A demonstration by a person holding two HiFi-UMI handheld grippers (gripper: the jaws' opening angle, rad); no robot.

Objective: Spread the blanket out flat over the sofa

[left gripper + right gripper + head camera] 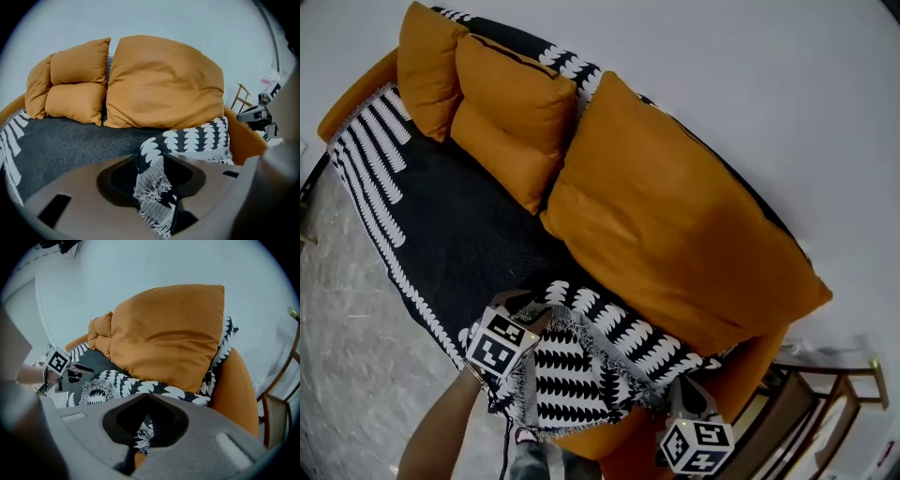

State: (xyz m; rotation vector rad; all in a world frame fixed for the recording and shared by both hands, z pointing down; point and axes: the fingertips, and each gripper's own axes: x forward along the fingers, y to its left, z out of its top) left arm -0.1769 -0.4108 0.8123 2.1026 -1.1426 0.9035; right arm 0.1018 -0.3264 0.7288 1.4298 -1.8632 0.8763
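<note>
Blanket [459,225] was knitted; black middle, rows of white leaf shapes along the edges, fringed hem. It lay over the seat of the sofa [356,89] and ran up behind the back cushions; one front corner was folded back and bunched up between the two tools. Sofa was rounded, with a smooth orange cover; three plump orange cushions [675,216] leaned on its back, one big and two smaller [511,117]. Left tool [151,174] had its jaws spread; the fringed edge hung loose between them. Right tool [146,405] had its jaws pressed together, pinching a tuft of fringe. Two tools, one marker cube on each. Floor [356,375] was grey and marbled; one wooden frame [834,394] stood by the sofa end near the right tool.
</note>
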